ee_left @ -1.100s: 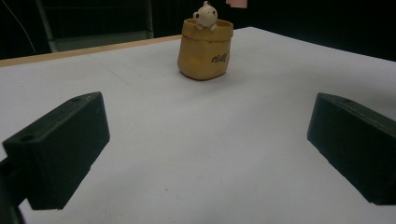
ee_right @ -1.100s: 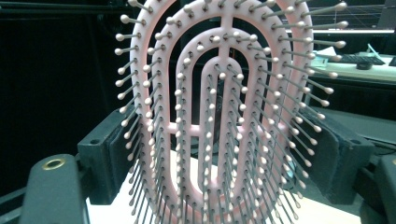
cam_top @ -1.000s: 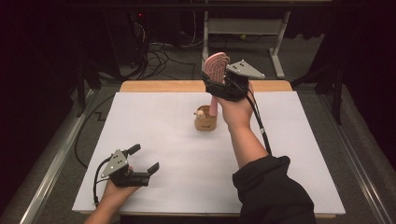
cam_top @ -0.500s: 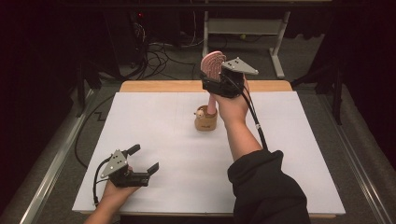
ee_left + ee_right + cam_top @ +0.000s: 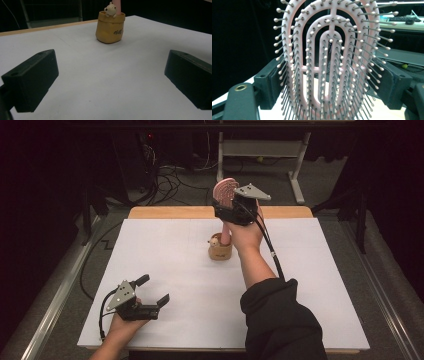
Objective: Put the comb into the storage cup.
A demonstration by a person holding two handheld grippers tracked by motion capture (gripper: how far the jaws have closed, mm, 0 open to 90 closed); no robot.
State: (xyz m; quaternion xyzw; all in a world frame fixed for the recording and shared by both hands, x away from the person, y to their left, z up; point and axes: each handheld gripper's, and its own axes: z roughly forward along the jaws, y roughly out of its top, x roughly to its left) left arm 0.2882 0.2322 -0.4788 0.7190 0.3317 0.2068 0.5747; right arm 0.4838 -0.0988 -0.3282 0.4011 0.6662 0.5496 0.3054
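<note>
In the upper middle of the high view my right gripper clamps a pink vented hairbrush by the sides of its head, jaws set wide because the head is broad, with the handle pointing straight down into the small tan pot at the centre of the white table; I hold it upright like this, I judge, so the handle can slide into the pot's narrow mouth and the brush can stand there. In the right gripper view the hairbrush is an open frame of nested pink ovals, each rib studded with pale ball-tipped bristles that fan toward the camera. The pot in the left gripper view looks like a soft sack with dark lettering and a little cream bear peeking over its rim, the pink handle rising just behind the bear. My left gripper, lower left, rests on the table with jaws wide apart and nothing between them, kept well clear
</note>
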